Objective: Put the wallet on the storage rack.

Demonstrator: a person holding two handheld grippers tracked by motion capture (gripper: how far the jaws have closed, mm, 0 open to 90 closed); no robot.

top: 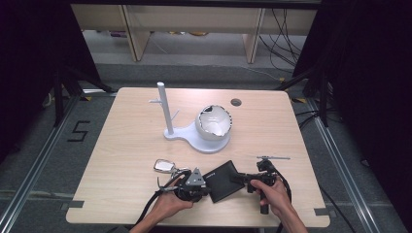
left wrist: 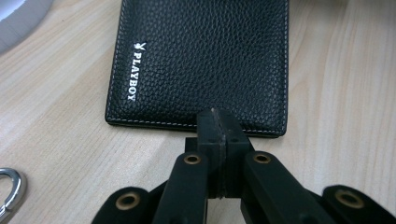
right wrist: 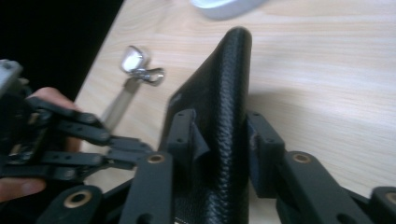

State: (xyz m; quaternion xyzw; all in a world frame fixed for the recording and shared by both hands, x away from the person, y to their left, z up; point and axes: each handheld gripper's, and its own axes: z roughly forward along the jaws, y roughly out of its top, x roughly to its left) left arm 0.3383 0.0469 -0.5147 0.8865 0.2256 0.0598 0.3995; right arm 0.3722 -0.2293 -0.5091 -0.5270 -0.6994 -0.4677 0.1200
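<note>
Gripping the black wallet (top: 221, 180) at the bench's (top: 121, 145) near edge, the left hand-held gripper (top: 206, 187) is clamped on its left edge, the right hand-held gripper (top: 241, 180) squeezing its right edge. Left of them lies a keyring (top: 165, 166); farther off stands a white stand (top: 194, 136) bearing a bowl (top: 214, 121).

Black two-jaw grippers (top: 206, 187) (top: 245, 180) with brass rivets, trailing black cables; grey three-cornered plate atop the left; bare forearms, no sleeves

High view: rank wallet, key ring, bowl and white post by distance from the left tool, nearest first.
From the left tool:
1. Wallet, right at its tip, held between both tools.
2. Key ring, just behind it, to the left.
3. Bowl, further back, on the white stand's base.
4. White post, at the back; roughly level with the bowl, so a close call.
</note>
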